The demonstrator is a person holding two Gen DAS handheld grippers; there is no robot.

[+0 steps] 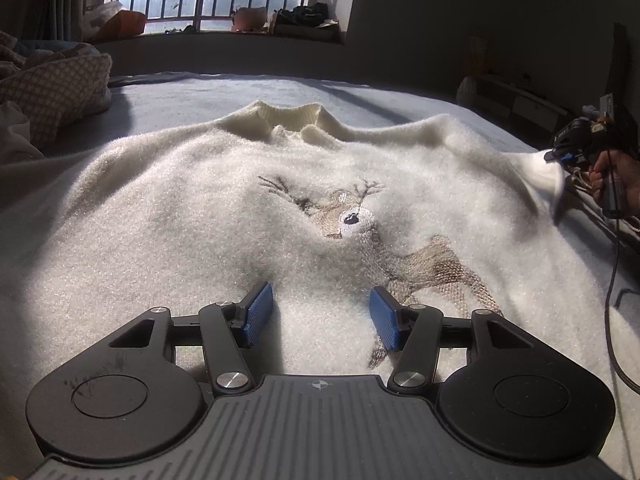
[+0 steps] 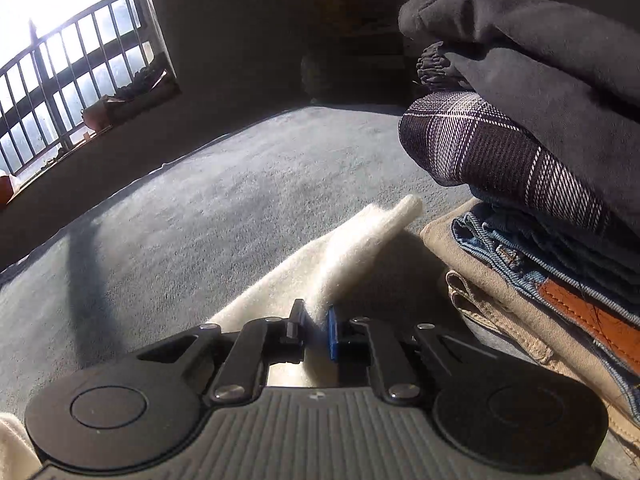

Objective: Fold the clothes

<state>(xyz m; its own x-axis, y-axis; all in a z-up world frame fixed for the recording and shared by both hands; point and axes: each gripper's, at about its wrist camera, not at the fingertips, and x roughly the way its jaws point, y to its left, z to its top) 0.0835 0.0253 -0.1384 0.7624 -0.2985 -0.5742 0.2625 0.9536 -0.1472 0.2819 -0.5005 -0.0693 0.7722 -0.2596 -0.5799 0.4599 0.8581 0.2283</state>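
While the sweater (image 1: 248, 216) lies front-up across the bed (image 1: 240, 92), the right claw (image 2: 318, 330) pinches its sleeve (image 2: 360, 236) near the bed's right edge; the left claw (image 1: 322, 312) gapes empty over the hem. Carry the sleeve flat across the chest.

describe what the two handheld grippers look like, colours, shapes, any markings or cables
Both match: the left gripper and the right gripper have black linkage arms with silver rivets, blue ribbed pads, two round black housings and a grey ridged body with a small crosshair mark. A dark cable trails from the right one.
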